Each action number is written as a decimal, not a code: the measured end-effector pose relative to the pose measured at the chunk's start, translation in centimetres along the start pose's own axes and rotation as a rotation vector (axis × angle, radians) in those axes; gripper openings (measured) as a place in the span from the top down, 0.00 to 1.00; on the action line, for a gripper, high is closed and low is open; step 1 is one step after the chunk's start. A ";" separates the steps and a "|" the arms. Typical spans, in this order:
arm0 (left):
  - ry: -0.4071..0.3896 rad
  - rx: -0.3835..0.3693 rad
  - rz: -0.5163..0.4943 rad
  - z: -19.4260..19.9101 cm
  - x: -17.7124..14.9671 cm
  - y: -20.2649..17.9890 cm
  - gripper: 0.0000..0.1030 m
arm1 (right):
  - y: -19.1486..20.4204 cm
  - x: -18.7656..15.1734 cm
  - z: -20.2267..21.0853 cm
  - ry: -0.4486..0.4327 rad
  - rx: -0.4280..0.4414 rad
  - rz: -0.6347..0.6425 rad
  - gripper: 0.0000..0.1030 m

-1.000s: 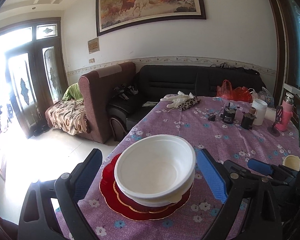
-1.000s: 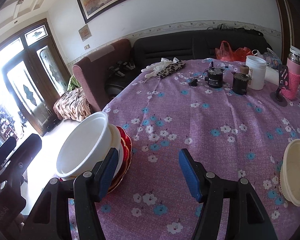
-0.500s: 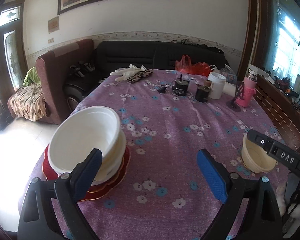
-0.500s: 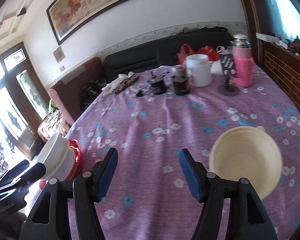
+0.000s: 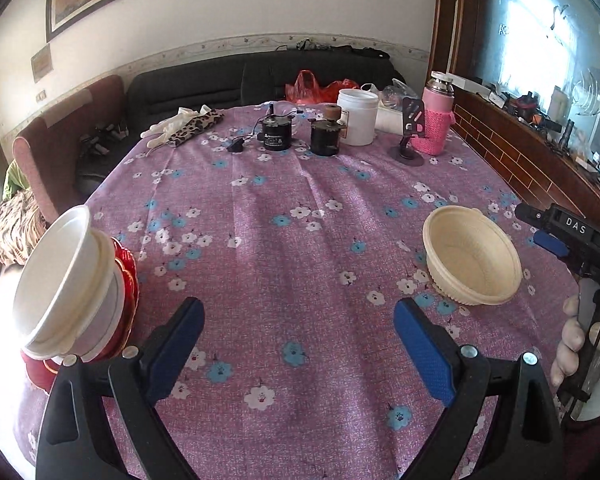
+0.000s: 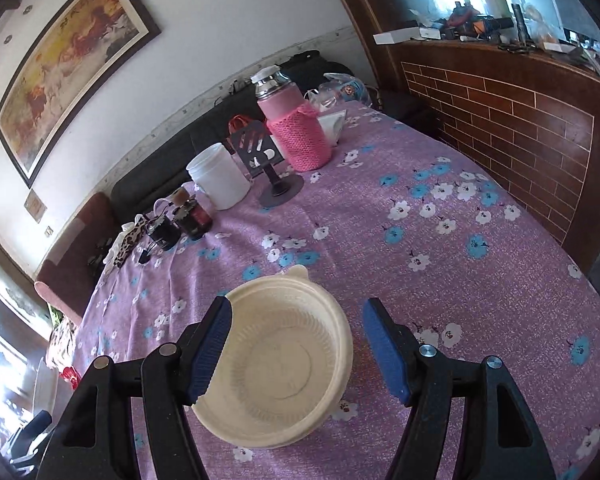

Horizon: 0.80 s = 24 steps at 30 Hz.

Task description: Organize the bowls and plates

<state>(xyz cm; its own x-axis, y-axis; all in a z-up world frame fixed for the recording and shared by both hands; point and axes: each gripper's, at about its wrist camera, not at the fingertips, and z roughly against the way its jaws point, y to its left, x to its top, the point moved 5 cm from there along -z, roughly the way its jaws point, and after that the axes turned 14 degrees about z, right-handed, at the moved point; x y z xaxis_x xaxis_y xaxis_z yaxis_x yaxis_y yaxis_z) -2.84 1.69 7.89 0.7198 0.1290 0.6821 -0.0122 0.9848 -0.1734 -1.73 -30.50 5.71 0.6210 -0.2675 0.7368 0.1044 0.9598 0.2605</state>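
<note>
Surface: I see a table under a purple floral tablecloth (image 5: 300,240), with a dark sofa (image 5: 228,80) behind it and a brick-pattern wooden counter (image 6: 520,120) along the right side.
Far-end items: a white jar (image 5: 357,117), a pink knit-sleeved flask (image 5: 436,120), a phone stand (image 5: 410,136), two small dark motor-like units (image 5: 278,133) and a leopard-print pouch with gloves (image 5: 188,128) stand at the far edge, well apart from the dishes.
Stack: white bowls (image 5: 60,284) sit nested on red plates (image 5: 126,280) at the table's left edge, just left of my left gripper.
Cream bowl: the cream bowl (image 6: 276,360) stands upright and alone on the cloth at the right side of the table, well apart from the stack; the left wrist view also shows it (image 5: 472,256).
Left gripper: my left gripper (image 5: 298,340) has its jaws spread wide over bare cloth, holding nothing.
Right gripper: my right gripper (image 6: 296,348) has its jaws spread wide. The left pad overlaps the bowl's near-left rim in the right wrist view, and the right pad stands clear of the bowl. I cannot tell whether the left pad touches the rim.
Operator hand: fingers (image 5: 572,328) wrap the right gripper's handle at the right edge of the left wrist view.
</note>
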 end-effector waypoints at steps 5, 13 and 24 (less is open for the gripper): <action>-0.016 0.006 -0.058 -1.6 0.1 -2.7 0.07 | -1.3 -0.7 -1.7 -0.007 -0.029 -0.006 0.30; 0.081 -0.106 -0.009 -5.7 1.8 -5.9 0.08 | -2.6 -2.2 -4.0 0.042 -0.003 -0.037 0.30; 0.183 -0.156 -0.040 -11.4 2.4 -11.7 0.09 | -0.2 -3.4 -4.9 0.106 -0.037 0.091 0.44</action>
<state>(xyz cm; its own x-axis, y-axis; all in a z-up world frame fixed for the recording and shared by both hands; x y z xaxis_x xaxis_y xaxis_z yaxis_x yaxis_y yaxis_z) 6.91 -10.82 3.47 0.8314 0.0529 0.5532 0.1164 0.9568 -0.2664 -0.02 -29.33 0.10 0.7075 -0.1702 0.6859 0.0708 0.9828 0.1708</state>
